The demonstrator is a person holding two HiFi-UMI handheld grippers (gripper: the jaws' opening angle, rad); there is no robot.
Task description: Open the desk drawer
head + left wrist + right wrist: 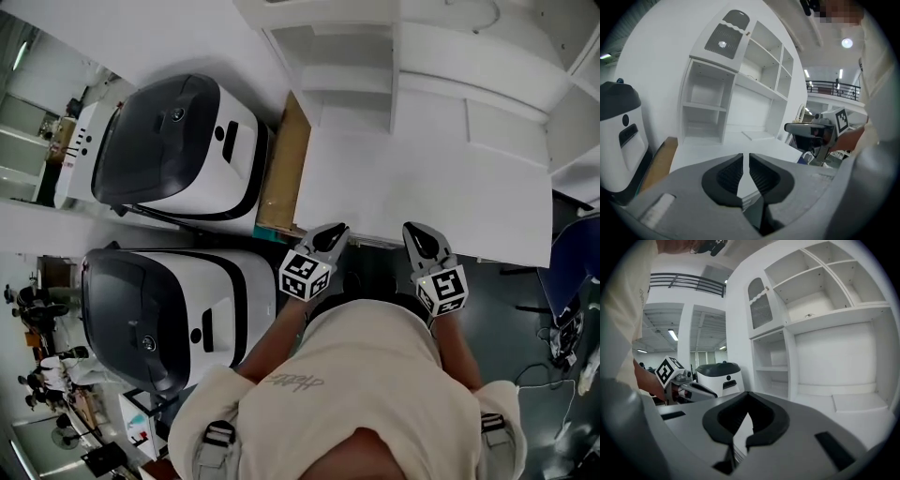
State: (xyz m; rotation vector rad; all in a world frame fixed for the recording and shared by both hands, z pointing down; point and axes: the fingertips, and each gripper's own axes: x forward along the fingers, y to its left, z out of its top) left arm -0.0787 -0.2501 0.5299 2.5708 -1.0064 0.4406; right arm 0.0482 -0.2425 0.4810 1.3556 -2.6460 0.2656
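A white desk [422, 197] fills the middle of the head view, in an open hall with floor showing on both sides of it. Nearest the camera, the person stands at its front edge with both arms drawn in close to the body. The left gripper [330, 232] and the right gripper [419, 232] hang side by side, their tips just at that edge, apart from each other and touching nothing. In the left gripper view the jaws stand almost together with only a thin slit and nothing in it. In the right gripper view the tips meet, also on nothing.

The drawer itself does not show. Only a dark strip lies under the edge between the grippers, so it is likely below the desktop there, hidden by the top. Beyond the edge the desktop is bare, and at its back rise white shelves [347, 56]. A brown board [286, 169] leans at the desk's left side, with two white-and-black machines [178, 150] further left.

The task looks to be at its very start: approach, with no hold taken. The next move likely calls for lowering one gripper below the edge, spreading its jaws, finding the drawer's handle or lip, closing on it and pulling straight toward the body. The person may need to step back to make room.
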